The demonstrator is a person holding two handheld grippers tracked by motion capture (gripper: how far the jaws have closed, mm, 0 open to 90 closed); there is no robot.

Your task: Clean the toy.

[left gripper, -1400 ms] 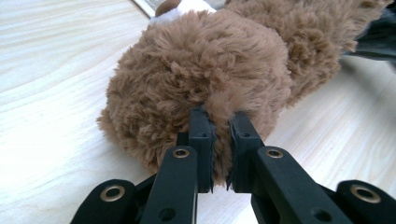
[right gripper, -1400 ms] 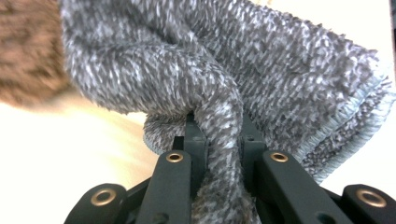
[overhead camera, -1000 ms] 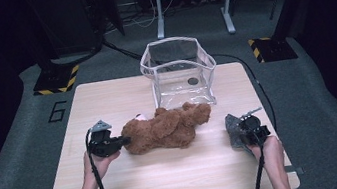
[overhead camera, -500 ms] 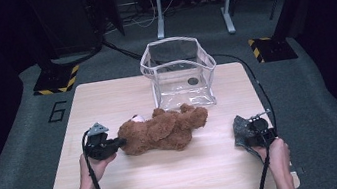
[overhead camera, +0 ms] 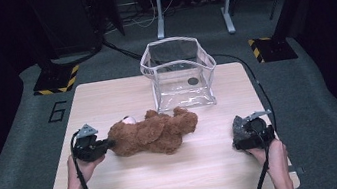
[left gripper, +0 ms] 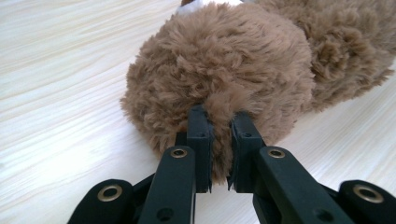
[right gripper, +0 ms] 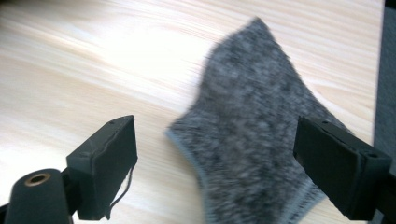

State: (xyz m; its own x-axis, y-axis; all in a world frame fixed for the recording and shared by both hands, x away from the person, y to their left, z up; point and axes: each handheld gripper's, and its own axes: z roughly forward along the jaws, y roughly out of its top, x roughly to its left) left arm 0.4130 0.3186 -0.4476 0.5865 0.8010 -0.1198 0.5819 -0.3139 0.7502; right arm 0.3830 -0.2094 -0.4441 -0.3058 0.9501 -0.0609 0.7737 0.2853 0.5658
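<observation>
Bear [overhead camera: 154,133] on its side, long axis across table [overhead camera: 106,98]; head toward left gripper [overhead camera: 106,145]

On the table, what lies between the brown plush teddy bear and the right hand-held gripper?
In the high view, only bare light wooden table separates the brown plush teddy bear from the right hand-held gripper, whose open jaws stand over a grey felt cloth.

A fluffy brown teddy bear [overhead camera: 154,133] lies mid-table; a grey knitted cloth [right gripper: 261,135] lies flat near the right edge.

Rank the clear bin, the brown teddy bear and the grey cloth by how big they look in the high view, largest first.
1. clear bin
2. brown teddy bear, somewhat smaller
3. grey cloth, far smaller, partly hidden behind the right gripper
</observation>
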